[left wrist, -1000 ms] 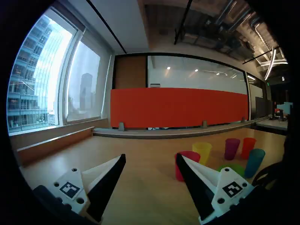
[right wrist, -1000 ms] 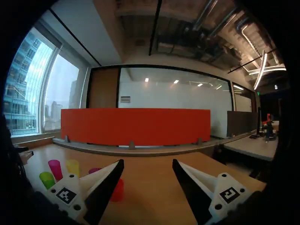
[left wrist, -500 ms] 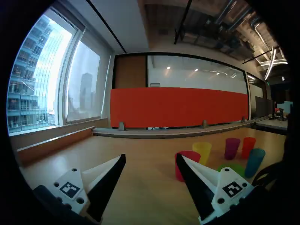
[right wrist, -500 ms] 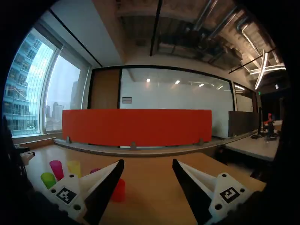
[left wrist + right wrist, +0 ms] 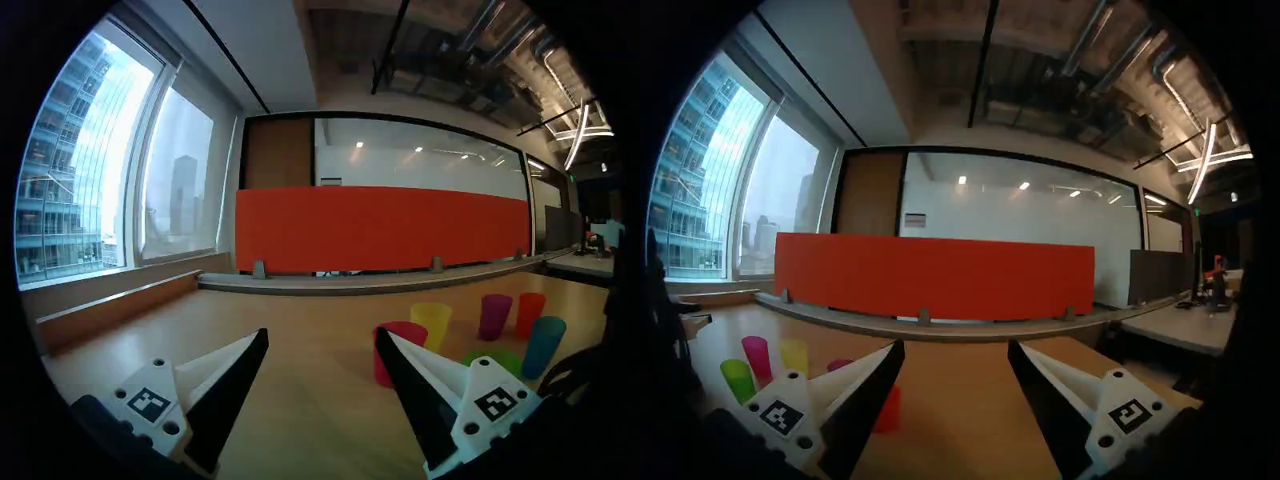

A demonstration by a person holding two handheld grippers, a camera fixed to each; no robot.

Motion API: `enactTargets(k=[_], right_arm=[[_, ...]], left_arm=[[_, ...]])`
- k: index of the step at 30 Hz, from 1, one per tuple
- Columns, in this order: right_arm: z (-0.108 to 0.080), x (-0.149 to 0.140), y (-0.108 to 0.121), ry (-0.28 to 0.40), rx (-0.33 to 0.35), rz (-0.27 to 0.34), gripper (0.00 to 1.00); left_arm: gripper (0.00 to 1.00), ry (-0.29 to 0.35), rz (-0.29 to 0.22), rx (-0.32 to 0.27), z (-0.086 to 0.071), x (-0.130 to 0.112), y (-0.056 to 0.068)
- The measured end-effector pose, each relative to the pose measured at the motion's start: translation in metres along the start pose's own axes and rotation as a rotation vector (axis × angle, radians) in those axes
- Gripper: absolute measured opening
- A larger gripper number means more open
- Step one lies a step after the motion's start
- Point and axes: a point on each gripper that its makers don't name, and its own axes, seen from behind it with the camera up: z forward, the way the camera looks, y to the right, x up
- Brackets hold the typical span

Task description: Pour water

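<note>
Several coloured plastic cups stand on a light wooden table [image 5: 320, 320]. In the left gripper view a red cup [image 5: 392, 340] is partly hidden behind the right finger, with a yellow cup [image 5: 432, 322], a purple cup [image 5: 494, 316], an orange cup [image 5: 530, 314], a teal cup [image 5: 544, 346] and a green cup [image 5: 498, 358] beyond it. My left gripper [image 5: 320, 342] is open and holds nothing. In the right gripper view a green cup [image 5: 738, 380], a pink cup [image 5: 758, 358], a yellow cup [image 5: 794, 354] and a red cup [image 5: 890, 406] sit low on the left. My right gripper [image 5: 955, 352] is open and holds nothing.
An orange partition [image 5: 384, 228] runs along the table's far edge. Tall windows [image 5: 88, 176] and a wooden ledge [image 5: 120, 300] line the left side. Another desk [image 5: 1176, 324] stands to the right. A dark shape [image 5: 580, 368] intrudes at the right edge of the left gripper view.
The right gripper has tilted up a little, so the partition and table edge sit slightly lower in its view. The left gripper has not moved.
</note>
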Motion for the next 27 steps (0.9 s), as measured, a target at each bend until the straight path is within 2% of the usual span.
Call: enactTargets(k=[8,15,27], right_arm=[[0.007,-0.021,-0.005,-0.009,0.03,0.034,1.0],[0.017,-0.034,-0.002,-0.008,0.018,0.068,1.0],[0.023,-0.057,0.001,-0.013,0.008,0.056,1.0]], left_arm=[[1.0,0.0,0.0,0.0,0.001,0.0,0.0],[1.0,0.0,0.0,0.0,0.0,0.0,0.0],[1.0,0.0,0.0,0.0,0.0,0.0,0.0]])
